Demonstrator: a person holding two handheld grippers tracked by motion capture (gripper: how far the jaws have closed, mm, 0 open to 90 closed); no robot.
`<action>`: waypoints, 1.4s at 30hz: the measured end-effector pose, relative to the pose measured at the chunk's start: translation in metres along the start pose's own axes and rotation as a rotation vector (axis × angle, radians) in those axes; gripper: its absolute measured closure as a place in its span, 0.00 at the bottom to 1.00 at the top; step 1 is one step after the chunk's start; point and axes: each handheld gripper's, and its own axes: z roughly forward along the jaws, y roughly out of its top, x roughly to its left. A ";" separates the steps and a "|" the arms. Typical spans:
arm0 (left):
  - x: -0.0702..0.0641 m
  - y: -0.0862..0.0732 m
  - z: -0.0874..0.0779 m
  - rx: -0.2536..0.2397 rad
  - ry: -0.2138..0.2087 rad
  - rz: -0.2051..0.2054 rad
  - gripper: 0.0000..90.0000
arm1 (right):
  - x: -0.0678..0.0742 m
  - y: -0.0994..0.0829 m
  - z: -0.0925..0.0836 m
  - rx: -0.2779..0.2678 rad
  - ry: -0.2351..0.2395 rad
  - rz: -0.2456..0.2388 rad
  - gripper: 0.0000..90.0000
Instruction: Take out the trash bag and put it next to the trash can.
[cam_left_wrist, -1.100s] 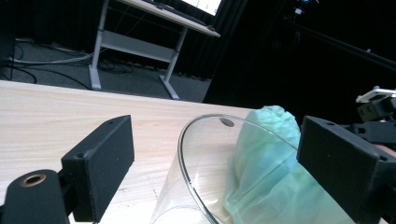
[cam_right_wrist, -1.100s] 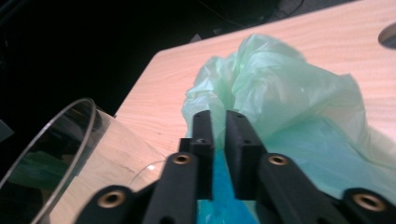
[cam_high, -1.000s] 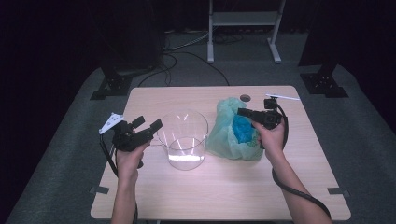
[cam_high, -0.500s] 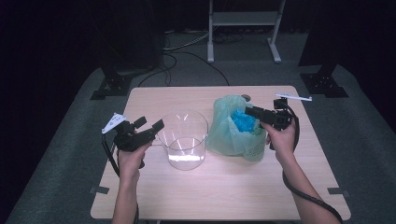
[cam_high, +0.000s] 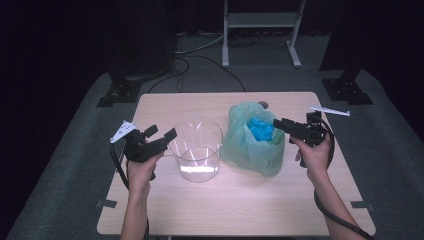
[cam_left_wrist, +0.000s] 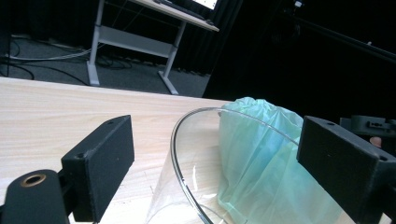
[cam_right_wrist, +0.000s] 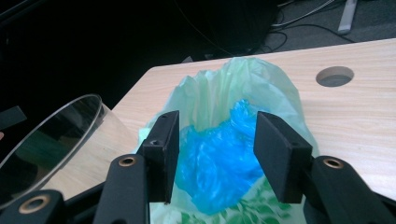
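Observation:
A clear glass beaker (cam_high: 197, 150) stands empty at the middle of the wooden table (cam_high: 240, 205). Right of it slumps a pale green plastic bag (cam_high: 252, 145) with its mouth open on crumpled blue plastic (cam_high: 261, 129). My left gripper (cam_high: 161, 134) hovers open just left of the beaker; its jaws (cam_left_wrist: 217, 140) frame the beaker rim (cam_left_wrist: 187, 186). At the bag's right edge my right gripper (cam_high: 276, 122) points left. Its jaws (cam_right_wrist: 217, 126) have just been opening and stand open, empty, with the blue plastic (cam_right_wrist: 219, 158) beyond them.
A round cable hole (cam_high: 263, 104) sits in the table behind the bag. Beyond the far edge are a white-legged stand (cam_high: 260, 30), cables on the carpet and two black stand bases (cam_high: 117, 92) (cam_high: 347, 90). Bare tabletop lies in front of the beaker and bag.
My right gripper has drawn back to the right, from over the bag's mouth to its right edge, with its jaws spreading. The left gripper, beaker and bag have stayed put.

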 end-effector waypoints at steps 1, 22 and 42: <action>0.000 0.000 0.001 0.000 0.000 -0.001 0.11 | -0.001 -0.001 -0.002 0.000 -0.002 0.000 0.55; -0.003 -0.001 0.002 0.004 0.001 0.013 0.11 | -0.014 -0.029 -0.029 -0.028 -0.004 -0.046 0.50; -0.003 -0.002 0.003 0.010 -0.003 0.010 0.11 | -0.022 -0.055 -0.038 -0.030 -0.038 -0.087 0.46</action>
